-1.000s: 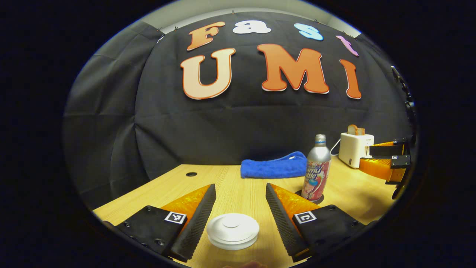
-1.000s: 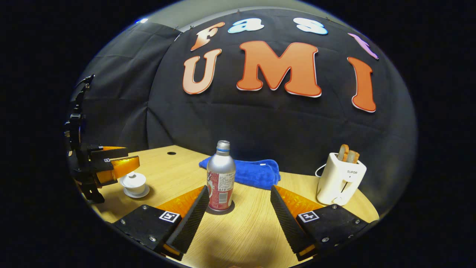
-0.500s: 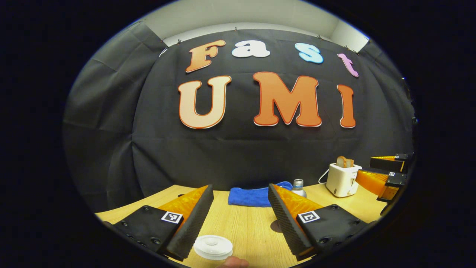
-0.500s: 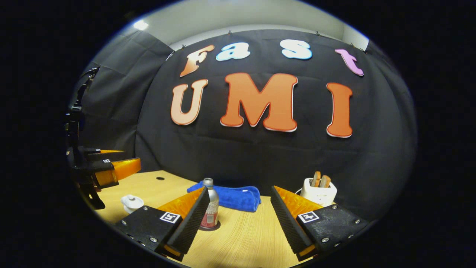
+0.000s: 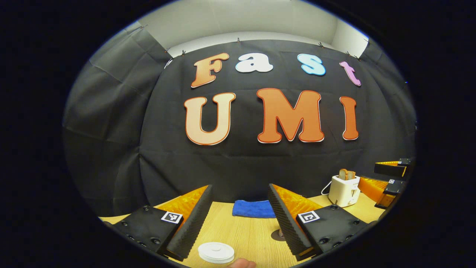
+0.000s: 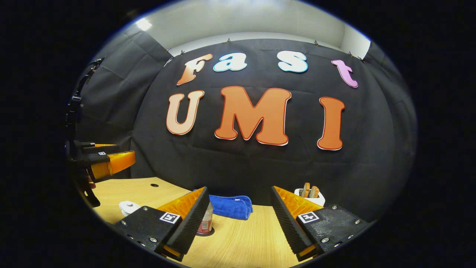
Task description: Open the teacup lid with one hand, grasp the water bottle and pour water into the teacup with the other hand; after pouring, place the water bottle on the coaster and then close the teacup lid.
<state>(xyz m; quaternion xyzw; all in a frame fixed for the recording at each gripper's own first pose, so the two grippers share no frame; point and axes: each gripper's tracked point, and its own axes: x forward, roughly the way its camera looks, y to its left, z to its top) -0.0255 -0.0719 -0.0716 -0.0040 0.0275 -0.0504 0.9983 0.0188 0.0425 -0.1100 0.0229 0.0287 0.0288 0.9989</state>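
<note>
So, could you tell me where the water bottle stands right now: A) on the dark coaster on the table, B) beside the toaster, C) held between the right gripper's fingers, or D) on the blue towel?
A: the right gripper view shows the water bottle upright on the dark coaster, with the right gripper open and clear of it.
</note>
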